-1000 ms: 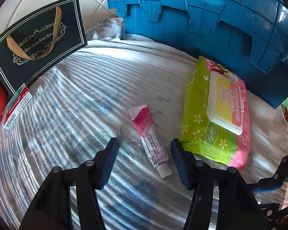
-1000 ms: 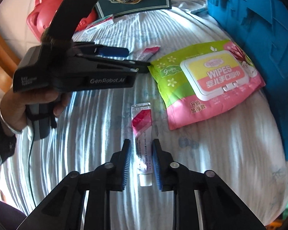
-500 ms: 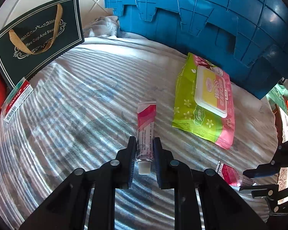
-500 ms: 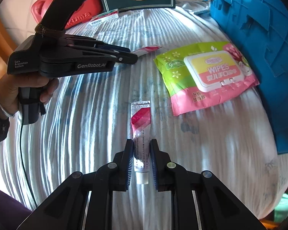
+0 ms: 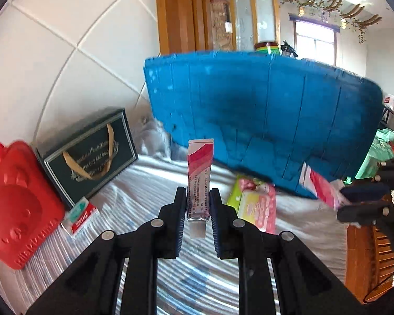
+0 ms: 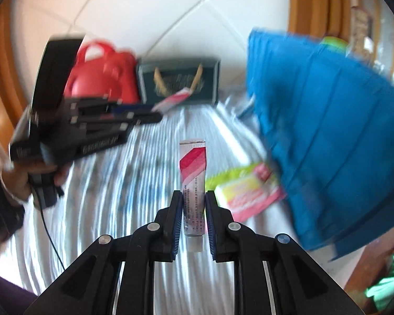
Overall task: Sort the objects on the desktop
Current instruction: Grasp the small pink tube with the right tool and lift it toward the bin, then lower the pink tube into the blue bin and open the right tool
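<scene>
My left gripper (image 5: 198, 204) is shut on a pink-and-white tube (image 5: 199, 181), lifted off the striped cloth and pointing at the blue crate (image 5: 262, 120). My right gripper (image 6: 193, 204) is shut on a second pink-and-white tube (image 6: 193, 178), also lifted. The right gripper with its tube (image 5: 320, 186) shows at the right of the left wrist view. The left gripper with its tube (image 6: 174, 101) shows at the left of the right wrist view. A green-and-pink wipes pack (image 5: 254, 204) lies on the cloth below the crate; it also shows in the right wrist view (image 6: 246, 191).
A dark green gift bag (image 5: 89, 149) and a red plastic case (image 5: 15, 204) stand at the left against the white wall. A small red-and-white box (image 5: 80, 216) lies in front of them. The striped cloth (image 5: 170, 283) covers the surface. The right wrist view is blurred.
Both grippers have lifted their tubes off the cloth and tilted up toward the blue crate. A second ago the left gripper was open over its tube; it has since shut on it.
</scene>
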A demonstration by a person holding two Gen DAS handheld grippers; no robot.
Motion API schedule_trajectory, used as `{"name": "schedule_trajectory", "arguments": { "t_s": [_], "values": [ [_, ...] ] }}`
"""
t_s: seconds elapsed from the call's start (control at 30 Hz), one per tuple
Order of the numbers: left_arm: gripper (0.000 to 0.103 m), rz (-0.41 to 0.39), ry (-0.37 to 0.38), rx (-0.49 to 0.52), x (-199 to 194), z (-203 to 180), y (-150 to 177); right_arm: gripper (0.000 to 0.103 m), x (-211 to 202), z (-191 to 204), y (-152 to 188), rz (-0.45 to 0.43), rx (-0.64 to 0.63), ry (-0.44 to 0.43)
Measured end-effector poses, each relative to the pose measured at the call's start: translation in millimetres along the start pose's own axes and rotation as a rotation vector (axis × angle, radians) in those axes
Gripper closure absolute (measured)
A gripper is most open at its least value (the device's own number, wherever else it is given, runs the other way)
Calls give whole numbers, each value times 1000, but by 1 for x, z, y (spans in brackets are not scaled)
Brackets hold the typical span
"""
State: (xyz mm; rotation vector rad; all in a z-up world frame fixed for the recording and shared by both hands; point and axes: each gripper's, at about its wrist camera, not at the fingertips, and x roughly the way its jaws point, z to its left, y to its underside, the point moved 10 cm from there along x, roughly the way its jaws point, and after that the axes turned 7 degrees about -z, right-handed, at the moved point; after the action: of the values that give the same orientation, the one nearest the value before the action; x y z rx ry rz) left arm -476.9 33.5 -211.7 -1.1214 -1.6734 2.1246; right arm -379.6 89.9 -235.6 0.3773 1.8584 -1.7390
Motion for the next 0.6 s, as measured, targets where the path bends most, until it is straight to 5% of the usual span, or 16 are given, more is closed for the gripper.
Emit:
{"name": "schedule_trajectory", "arguments": {
  "t_s": [0.27,0.6],
  "values": [
    [85,-199,63,156,-23,-72,-129,86,-96,-85,-106,-324,93,146],
    [85,-287,132,156,40,-168,-241,85,-149,-235,-162,-434,200,332]
  ]
}}
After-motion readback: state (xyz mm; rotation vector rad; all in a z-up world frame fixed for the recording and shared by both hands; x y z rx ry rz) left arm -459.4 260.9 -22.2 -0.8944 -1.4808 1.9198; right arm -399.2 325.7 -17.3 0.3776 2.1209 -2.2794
